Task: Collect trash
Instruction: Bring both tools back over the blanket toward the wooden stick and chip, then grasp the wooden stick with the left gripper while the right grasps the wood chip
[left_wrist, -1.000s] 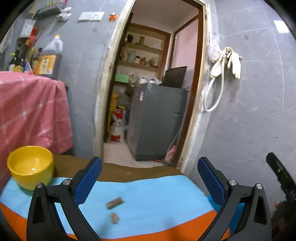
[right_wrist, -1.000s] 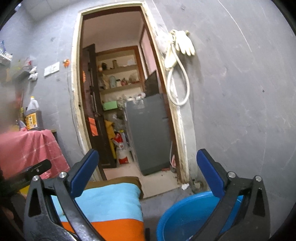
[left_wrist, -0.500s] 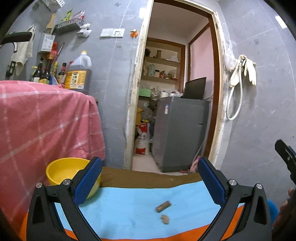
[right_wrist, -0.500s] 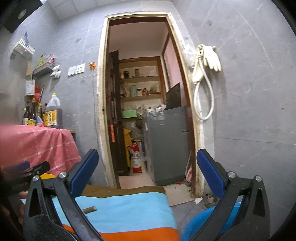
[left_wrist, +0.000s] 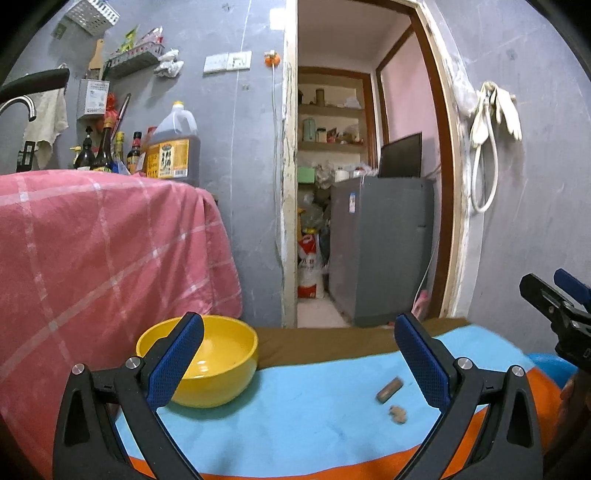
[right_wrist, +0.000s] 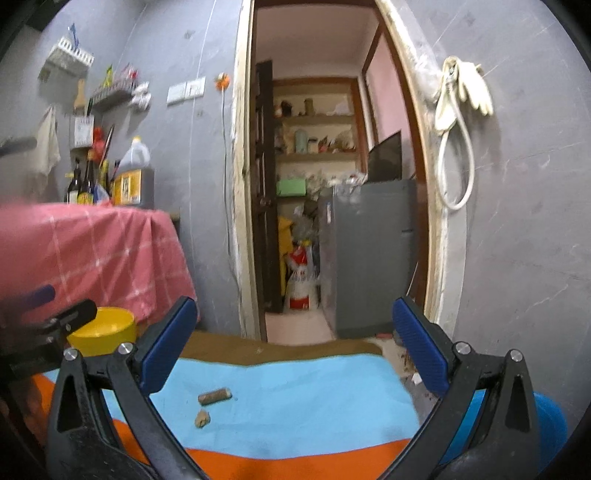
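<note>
My left gripper sits low in its frame, its 2 blue-padded jaws spread wide with nothing between them. My right gripper is likewise spread wide and empty; it also pokes into the left view's right edge.

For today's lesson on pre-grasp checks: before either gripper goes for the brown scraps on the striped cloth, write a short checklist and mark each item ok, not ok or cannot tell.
1. Left gripper open and empty: ok.
2. Right gripper open and empty: ok.
3. Both targets in sight, the brown cylindrical scrap and the small crumbly brown scrap, lying apart on the blue band of the striped cloth: ok.
4. Nothing between the right gripper and the scraps: ok.
5. Round yellow plastic bowl upright, away from the scraps: ok.
6. Blue plastic tub beside the table ready for trash: cannot tell, only its edge shows.
</note>
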